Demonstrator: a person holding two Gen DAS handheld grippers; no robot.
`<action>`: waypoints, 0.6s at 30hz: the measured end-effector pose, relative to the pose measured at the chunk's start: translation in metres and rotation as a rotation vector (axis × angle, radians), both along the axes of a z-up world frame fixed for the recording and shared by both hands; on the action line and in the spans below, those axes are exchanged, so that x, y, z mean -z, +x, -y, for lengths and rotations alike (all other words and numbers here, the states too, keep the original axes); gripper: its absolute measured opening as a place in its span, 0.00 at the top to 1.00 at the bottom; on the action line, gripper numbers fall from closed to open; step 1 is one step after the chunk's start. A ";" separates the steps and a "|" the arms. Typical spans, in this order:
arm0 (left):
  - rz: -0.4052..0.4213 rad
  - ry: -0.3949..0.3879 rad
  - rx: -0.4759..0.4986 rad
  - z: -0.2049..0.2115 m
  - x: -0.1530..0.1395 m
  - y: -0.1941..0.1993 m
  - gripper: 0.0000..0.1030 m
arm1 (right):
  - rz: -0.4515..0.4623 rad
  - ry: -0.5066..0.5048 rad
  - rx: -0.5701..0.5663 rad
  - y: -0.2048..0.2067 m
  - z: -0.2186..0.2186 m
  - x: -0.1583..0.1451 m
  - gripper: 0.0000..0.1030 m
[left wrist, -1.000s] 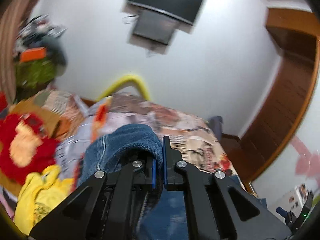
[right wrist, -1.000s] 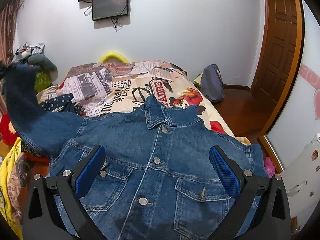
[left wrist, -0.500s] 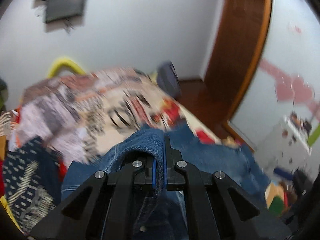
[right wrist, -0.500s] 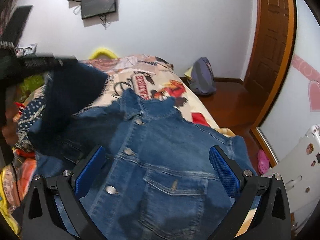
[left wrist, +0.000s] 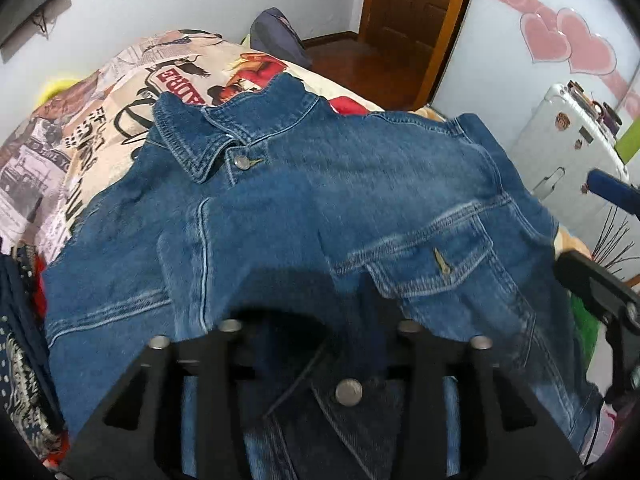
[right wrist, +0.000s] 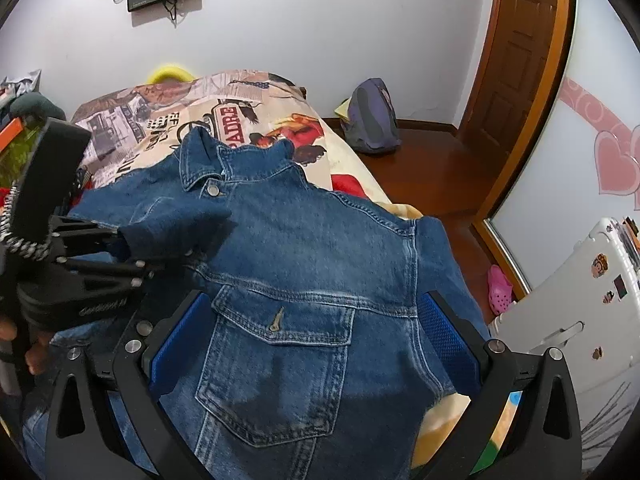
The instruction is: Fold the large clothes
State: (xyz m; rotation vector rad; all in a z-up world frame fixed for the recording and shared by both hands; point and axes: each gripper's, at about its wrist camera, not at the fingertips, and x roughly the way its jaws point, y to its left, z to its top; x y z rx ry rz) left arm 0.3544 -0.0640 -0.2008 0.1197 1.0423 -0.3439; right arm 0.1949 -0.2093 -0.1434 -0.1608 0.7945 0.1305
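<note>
A blue denim jacket (right wrist: 312, 264) lies front up on the bed, collar toward the far wall; it also fills the left wrist view (left wrist: 320, 208). Its sleeve (right wrist: 176, 224) is folded across the chest. My left gripper (right wrist: 136, 268) reaches in from the left with the sleeve end lying over its fingers; in its own view the fingertips (left wrist: 316, 332) are hidden under the cloth and the jaws stand apart. My right gripper (right wrist: 312, 332) is open wide and empty, low over the chest pocket (right wrist: 276, 364).
The bed has a printed cover (right wrist: 224, 116). Loose clothes (left wrist: 20, 344) lie at the bed's left. A backpack (right wrist: 372, 120) sits on the wooden floor by the door (right wrist: 520, 52). A white suitcase (right wrist: 580, 320) stands at the right.
My left gripper swung the sleeve from the left side across onto the jacket front and lowered; its jaws, shut on the sleeve before, now stand apart. My right gripper stayed open and moved closer.
</note>
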 end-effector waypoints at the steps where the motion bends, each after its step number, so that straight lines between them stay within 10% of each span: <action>1: 0.004 -0.008 -0.004 -0.002 -0.004 -0.004 0.55 | 0.001 -0.004 -0.001 -0.001 0.000 0.000 0.00; 10: 0.152 -0.025 -0.091 -0.073 -0.065 -0.052 0.34 | 0.040 -0.008 -0.060 0.000 -0.022 -0.013 0.00; 18: 0.153 0.107 -0.282 -0.168 -0.054 -0.076 0.33 | 0.071 -0.020 -0.199 0.012 -0.075 -0.021 0.00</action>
